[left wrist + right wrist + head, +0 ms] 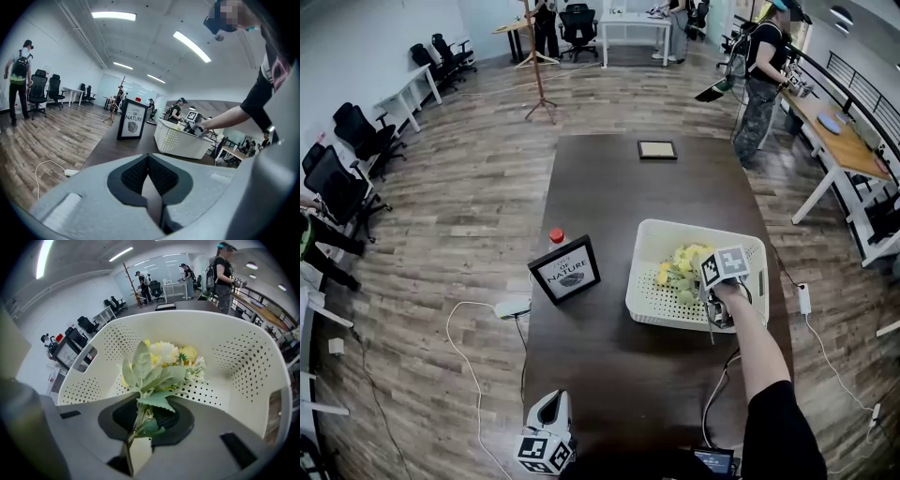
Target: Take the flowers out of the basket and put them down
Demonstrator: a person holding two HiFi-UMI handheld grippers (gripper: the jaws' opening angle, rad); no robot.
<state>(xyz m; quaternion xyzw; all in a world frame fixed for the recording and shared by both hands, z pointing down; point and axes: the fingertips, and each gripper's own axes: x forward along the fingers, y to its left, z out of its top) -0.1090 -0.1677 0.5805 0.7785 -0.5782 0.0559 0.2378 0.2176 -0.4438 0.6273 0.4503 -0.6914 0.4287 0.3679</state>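
The flowers (161, 364), a small bunch of yellow and cream blooms with pale green leaves, are inside the white perforated basket (675, 314), toward its right side. I cannot tell whether the blooms rest on the basket's bottom or hang just above it. My right gripper (145, 420) reaches down into the basket from the near edge, and its jaws are pinched on the stems. The stalks run between the dark pads and the leaves fan out just beyond them.

The basket stands on the dark brown table (609, 206), on its right half, near me. Just left of it a black-framed sign (565, 270) reading "NATURE" stands upright, and a red-capped bottle (556, 236) stands just behind the sign. A small dark frame (657, 150) lies flat at the table's far end, well apart from the rest.

My left gripper (548, 441) hangs at the table's near left corner, away from the basket. Its jaws are pressed together with nothing between them.
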